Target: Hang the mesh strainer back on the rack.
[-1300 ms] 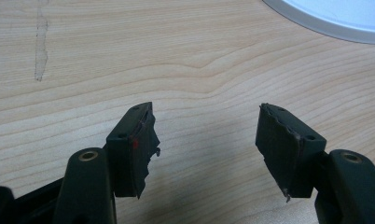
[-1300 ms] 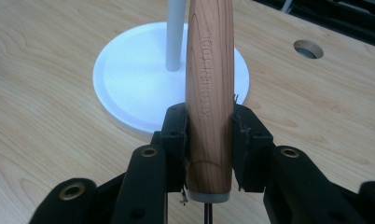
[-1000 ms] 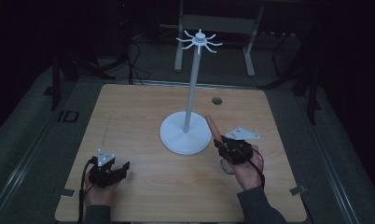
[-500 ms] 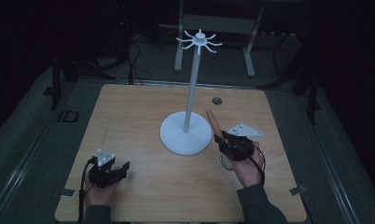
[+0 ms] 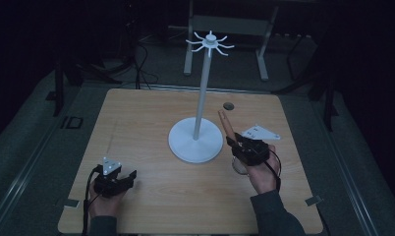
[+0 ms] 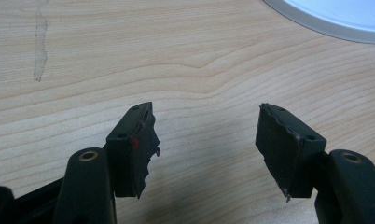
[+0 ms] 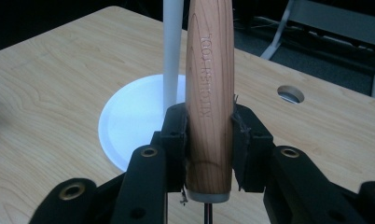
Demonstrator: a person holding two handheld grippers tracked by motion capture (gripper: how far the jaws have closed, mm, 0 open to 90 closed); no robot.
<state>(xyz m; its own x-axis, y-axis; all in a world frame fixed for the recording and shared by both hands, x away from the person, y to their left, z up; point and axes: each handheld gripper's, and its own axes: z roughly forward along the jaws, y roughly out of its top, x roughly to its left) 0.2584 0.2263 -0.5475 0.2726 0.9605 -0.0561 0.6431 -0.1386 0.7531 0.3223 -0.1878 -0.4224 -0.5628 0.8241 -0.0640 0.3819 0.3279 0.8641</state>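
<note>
One wooden handle [image 7: 209, 93] clamped in right hand-held gripper [image 7: 209, 140].

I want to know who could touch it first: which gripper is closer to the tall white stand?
Right. The right gripper, shut on a wooden handle, sits just beside the white stand base. The left gripper rests open, far off near the table's front-left corner.

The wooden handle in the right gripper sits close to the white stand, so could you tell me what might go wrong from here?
1. The right gripper clamps the wooden handle only near its metal-collared end, so the long free part could pivot or slip.
2. The handle points toward the white stand; swinging it could knock the thin pole and tip the stand.
3. The left gripper rests open on the table, steadying nothing.
</note>
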